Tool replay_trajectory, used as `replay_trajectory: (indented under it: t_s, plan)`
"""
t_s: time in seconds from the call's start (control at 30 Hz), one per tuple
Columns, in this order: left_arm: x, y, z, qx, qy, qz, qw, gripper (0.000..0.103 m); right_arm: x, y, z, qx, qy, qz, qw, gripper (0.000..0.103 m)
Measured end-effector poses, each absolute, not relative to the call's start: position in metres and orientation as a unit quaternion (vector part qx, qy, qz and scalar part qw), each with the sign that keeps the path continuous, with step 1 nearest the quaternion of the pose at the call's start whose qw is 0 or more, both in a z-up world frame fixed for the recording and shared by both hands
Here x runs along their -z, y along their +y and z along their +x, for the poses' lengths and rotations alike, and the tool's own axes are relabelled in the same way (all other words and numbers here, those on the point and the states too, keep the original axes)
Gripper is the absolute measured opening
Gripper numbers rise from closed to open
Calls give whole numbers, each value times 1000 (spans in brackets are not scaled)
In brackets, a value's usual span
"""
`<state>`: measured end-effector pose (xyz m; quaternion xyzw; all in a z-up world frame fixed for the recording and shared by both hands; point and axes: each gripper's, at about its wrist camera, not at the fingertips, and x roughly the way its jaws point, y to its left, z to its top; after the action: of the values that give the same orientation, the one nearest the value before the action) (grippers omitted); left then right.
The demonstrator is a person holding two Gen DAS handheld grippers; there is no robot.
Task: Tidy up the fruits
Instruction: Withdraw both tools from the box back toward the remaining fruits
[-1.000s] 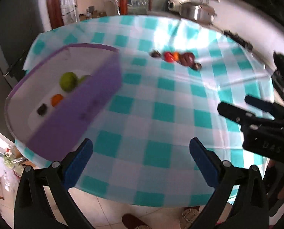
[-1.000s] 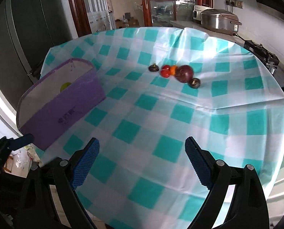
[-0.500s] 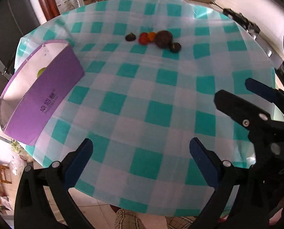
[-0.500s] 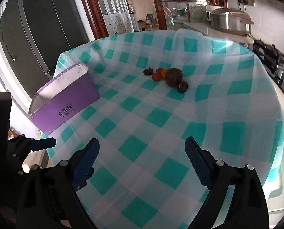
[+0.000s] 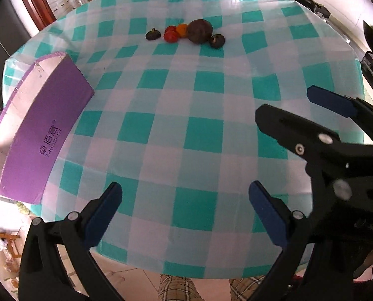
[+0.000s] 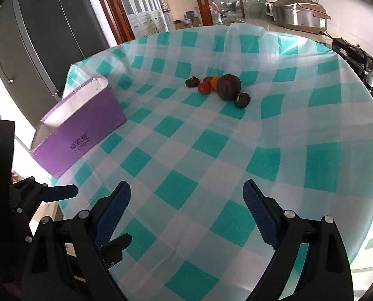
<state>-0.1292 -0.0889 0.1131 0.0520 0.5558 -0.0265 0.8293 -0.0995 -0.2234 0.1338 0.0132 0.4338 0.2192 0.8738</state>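
Handling: I judge the big dark fruit (image 6: 228,86) firm, round and heaviest of the cluster; I would take it across its widest middle, since it may roll. The small red fruits (image 6: 203,87) look soft-skinned, so a light squeeze on their sides. The orange one (image 6: 213,81) is wedged between the others and hard to reach first.
Look: one large maroon globe, two red fruits, one orange, and two small dark fruits (image 6: 242,99) with pale stem ends; what kind they are I cannot tell from here.
Where: the cluster sits touching or nearly so, upper centre of both views, on the checked tablecloth (image 6: 211,150).
Box: the purple box (image 6: 83,135) stands at the left of frame, well apart from the fruit; its inside is hidden from me now.
My left gripper (image 5: 186,215): jaws spread wide, nothing between them, over the near cloth.
My right gripper (image 6: 186,210): jaws also wide apart and empty, far short of the fruit.
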Motion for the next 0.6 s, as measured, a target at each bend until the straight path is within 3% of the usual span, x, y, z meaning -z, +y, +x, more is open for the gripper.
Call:
replay_trajectory:
  t_s: [0.3,0.6]
  plan:
    - [-125,12,-150,115,485,93,862,101,-113,-164,-111,-69,441,32,894,88]
    - [-120,92,-166,113,484,-4,868,101,-122,-149,-123,32,466,29,884,88]
